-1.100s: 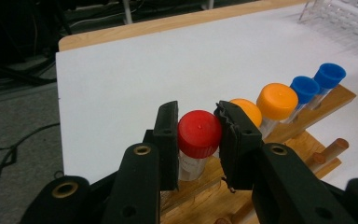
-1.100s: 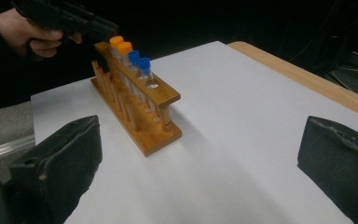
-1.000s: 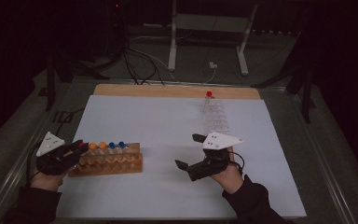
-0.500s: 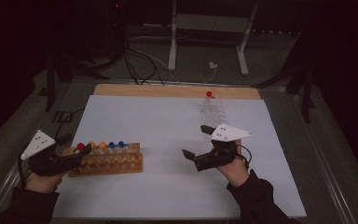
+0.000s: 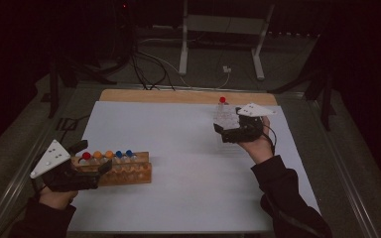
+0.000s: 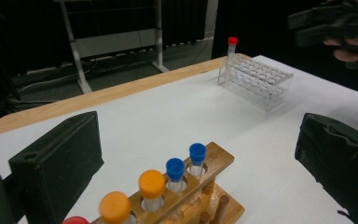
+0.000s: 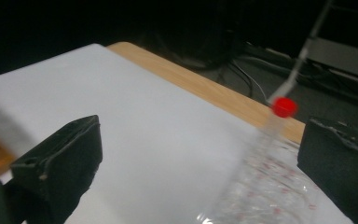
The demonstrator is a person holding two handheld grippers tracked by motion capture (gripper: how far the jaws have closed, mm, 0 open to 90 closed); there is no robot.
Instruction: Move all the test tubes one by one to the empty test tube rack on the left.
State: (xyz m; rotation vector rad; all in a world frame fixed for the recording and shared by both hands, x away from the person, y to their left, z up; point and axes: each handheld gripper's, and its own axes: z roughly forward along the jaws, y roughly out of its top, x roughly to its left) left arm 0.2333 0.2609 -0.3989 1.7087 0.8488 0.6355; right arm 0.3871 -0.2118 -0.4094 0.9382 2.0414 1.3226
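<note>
A wooden rack point(image 5: 129, 171) point(image 6: 205, 186) stands at the front left. It holds one red-capped tube point(image 5: 86, 156), two orange-capped tubes point(image 6: 151, 184) and two blue-capped tubes point(image 6: 197, 153). My left gripper point(image 5: 92, 156) point(image 6: 200, 140) hovers at the rack's left end. Its jaws have just been opening and now stand wide, pressing on nothing. At the back right is a clear plastic rack point(image 5: 223, 119) point(image 6: 258, 79) point(image 7: 261, 196) with a single red-capped tube point(image 5: 222, 100) point(image 6: 232, 44) point(image 7: 284, 106) in its far corner. My right gripper point(image 5: 226, 133) point(image 7: 200, 144) is open beside that rack, with nothing held.
A white sheet point(image 5: 188, 163) covers the wooden table point(image 5: 178, 95). A metal stand point(image 5: 218, 29) and cables lie on the dark floor behind it. The person's sleeves come in from the bottom edge.
My left gripper has opened and drawn back to the left and up, leaving a red-capped tube in the wooden rack. My right gripper has travelled away and rightward to the clear rack.
</note>
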